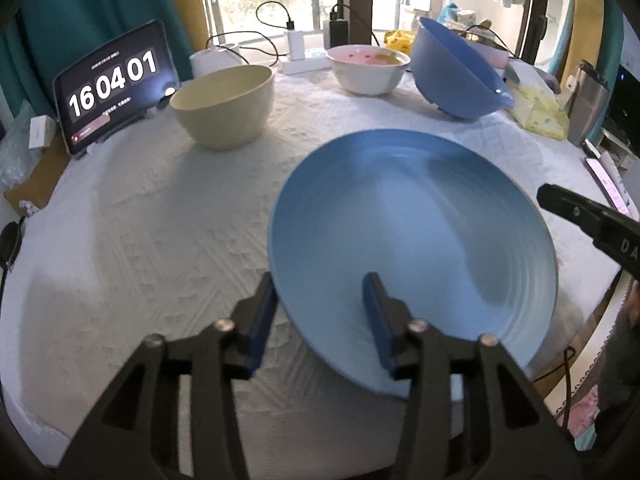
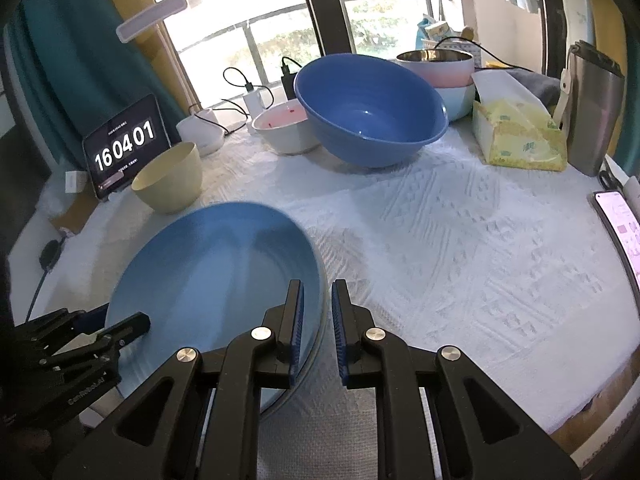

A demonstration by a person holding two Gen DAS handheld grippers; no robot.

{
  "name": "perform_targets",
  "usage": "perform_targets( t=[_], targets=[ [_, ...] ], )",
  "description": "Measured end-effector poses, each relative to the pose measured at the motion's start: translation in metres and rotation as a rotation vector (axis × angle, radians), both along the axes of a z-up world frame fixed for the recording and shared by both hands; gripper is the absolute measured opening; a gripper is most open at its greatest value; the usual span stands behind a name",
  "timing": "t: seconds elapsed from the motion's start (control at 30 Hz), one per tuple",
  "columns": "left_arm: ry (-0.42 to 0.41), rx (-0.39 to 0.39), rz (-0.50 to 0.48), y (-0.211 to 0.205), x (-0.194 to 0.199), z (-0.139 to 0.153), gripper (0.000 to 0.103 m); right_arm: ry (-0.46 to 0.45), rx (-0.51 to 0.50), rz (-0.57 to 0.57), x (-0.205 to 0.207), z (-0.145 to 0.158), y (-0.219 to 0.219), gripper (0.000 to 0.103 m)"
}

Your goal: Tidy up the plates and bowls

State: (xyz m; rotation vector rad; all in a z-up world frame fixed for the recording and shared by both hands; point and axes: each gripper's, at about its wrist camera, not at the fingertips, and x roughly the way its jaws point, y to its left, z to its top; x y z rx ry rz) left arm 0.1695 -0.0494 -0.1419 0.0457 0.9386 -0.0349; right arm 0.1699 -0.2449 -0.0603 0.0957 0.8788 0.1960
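A light blue plate [image 1: 416,240] lies on the white table near the front, also in the right wrist view [image 2: 208,276]. My left gripper [image 1: 320,312] is open, its fingers straddling the plate's near rim, one under or outside the rim, one over the plate. My right gripper [image 2: 318,312] has its jaws nearly closed around the plate's right rim; the rim sits in the narrow gap. A big blue bowl [image 2: 368,108] stands tilted at the back. A cream bowl [image 1: 224,104] and a white bowl [image 1: 368,68] with pink inside stand behind.
A tablet clock [image 1: 112,80] stands at the back left. A tissue pack [image 2: 520,136], a steel flask [image 2: 592,108], stacked pastel bowls [image 2: 444,76], chargers with cables and a phone [image 2: 620,232] line the back and right edges.
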Motion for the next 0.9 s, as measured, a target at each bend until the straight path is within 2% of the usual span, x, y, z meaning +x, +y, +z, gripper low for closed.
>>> perform_targets(
  t=[0.23, 0.43, 0.57, 0.6, 0.67, 0.7, 0.9],
  targets=[
    [-0.017, 0.02, 0.01, 0.001, 0.0, 0.003, 0.047, 0.013, 0.014, -0.004, 0.002, -0.005, -0.005, 0.018],
    [-0.054, -0.004, 0.067, 0.013, 0.001, 0.01, 0.05, 0.018, 0.034, -0.015, 0.005, -0.007, -0.011, 0.024],
    [-0.06, -0.024, 0.097, 0.019, 0.004, 0.01, 0.06, 0.015, 0.042, -0.017, 0.006, -0.007, -0.014, 0.026],
    [-0.062, -0.029, 0.102, 0.02, 0.005, 0.01, 0.062, 0.014, 0.045, -0.018, 0.006, -0.007, -0.015, 0.027],
    [-0.063, -0.037, 0.11, 0.021, 0.007, 0.009, 0.064, 0.013, 0.057, -0.025, 0.007, -0.008, -0.017, 0.041],
    [-0.062, -0.039, 0.111, 0.02, 0.007, 0.009, 0.064, 0.014, 0.063, -0.026, 0.007, -0.008, -0.018, 0.044],
    [-0.045, -0.042, 0.105, 0.017, 0.015, 0.003, 0.065, 0.024, 0.074, -0.017, 0.011, -0.013, -0.017, 0.045]
  ],
)
